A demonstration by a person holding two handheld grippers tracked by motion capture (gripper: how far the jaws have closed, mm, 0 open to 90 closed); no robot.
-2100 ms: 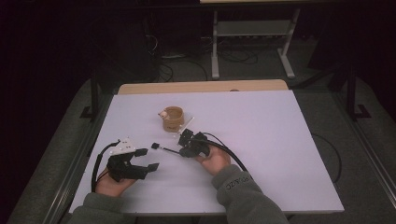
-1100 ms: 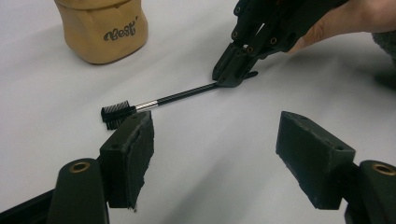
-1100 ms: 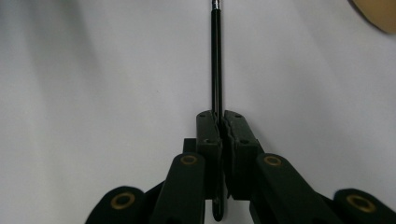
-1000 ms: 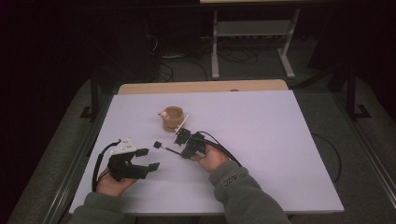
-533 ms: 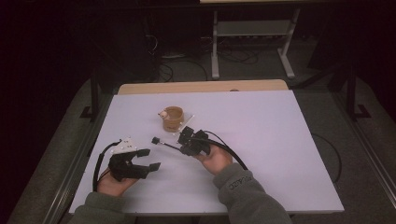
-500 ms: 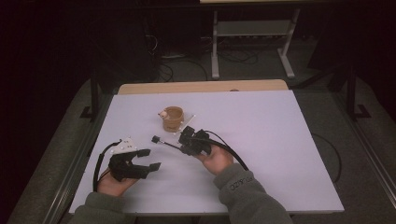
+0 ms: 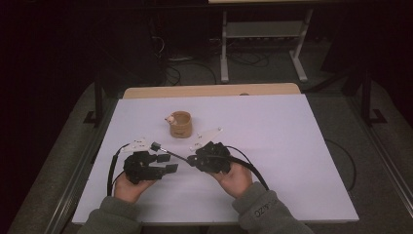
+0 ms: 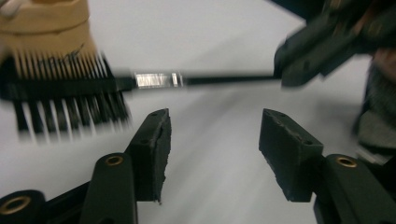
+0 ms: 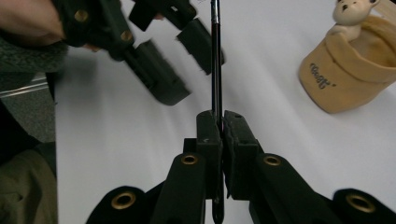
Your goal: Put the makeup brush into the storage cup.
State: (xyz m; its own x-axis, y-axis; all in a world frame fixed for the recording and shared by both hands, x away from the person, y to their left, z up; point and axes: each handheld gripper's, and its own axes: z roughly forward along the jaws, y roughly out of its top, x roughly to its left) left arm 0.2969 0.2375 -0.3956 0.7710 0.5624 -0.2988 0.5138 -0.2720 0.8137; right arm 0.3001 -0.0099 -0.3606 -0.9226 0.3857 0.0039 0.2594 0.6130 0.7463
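My right gripper [image 9: 218, 122] has its jaws pressed together on the thin black handle of a small black brush-comb with a silver band [image 8: 70, 88], held above the white worktop [image 7: 292, 146], toward its near edge. My left gripper [image 8: 212, 140] is spread wide, holding nothing, just beside the handle. A tan fabric cup with a small bear figure [image 7: 180, 123] stands near the worktop's middle.

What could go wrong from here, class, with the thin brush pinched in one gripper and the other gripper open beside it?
1. The right gripper pinches the brush only by the end of its thin handle, so the brush may pivot or slip.
2. The left gripper is open just below the handle; closing off line might knock it rather than catch it.
3. The bristle end hangs close to the tan cup and may tip it.
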